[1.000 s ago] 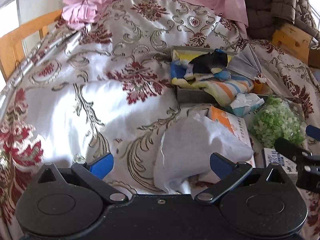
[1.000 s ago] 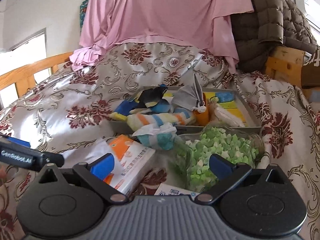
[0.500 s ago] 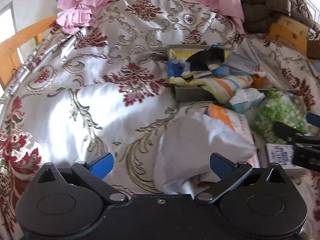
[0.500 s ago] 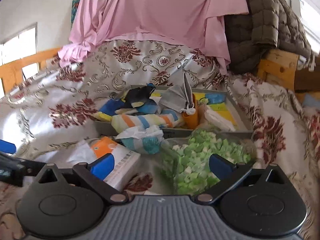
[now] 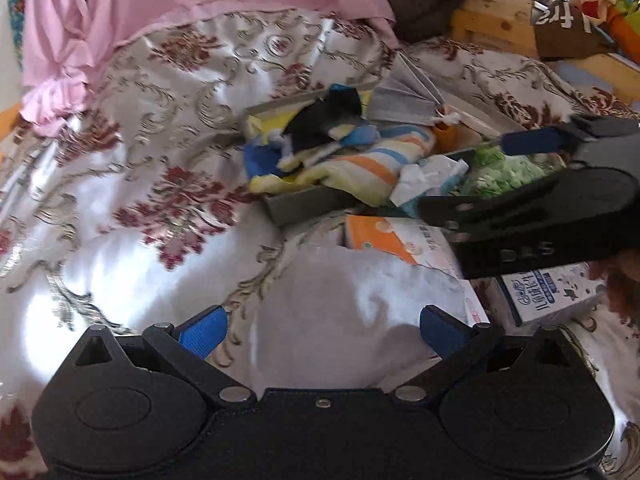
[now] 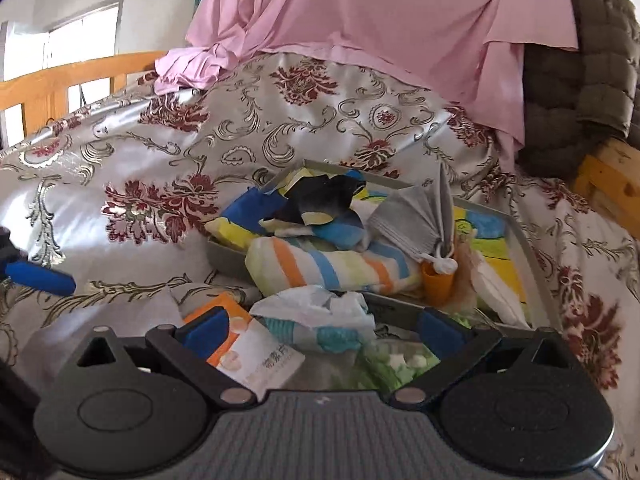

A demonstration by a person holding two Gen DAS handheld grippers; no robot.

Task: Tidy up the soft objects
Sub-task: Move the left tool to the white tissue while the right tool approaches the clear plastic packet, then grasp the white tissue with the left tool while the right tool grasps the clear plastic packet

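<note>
Bed (image 6: 280,128): glossy satin cover, maroon floral and scroll print, rumpled. Pink sheet (image 6: 380,12) draped over the head end. Grey rectangular tray (image 6: 532,256) mid-bed, heaped: rolled striped towel (image 6: 332,266), pleated grey mask (image 6: 416,220), black cloth (image 6: 320,196) on top. White cloth (image 5: 352,312), limp and crumpled, near edge, between left gripper (image 5: 320,326) jaws, wide, untouched. Right gripper (image 6: 320,330) jaws wide, empty, over crumpled tissue (image 6: 316,308) and orange pack (image 6: 240,344), green foam bits (image 6: 400,364) in clear bag.
</note>
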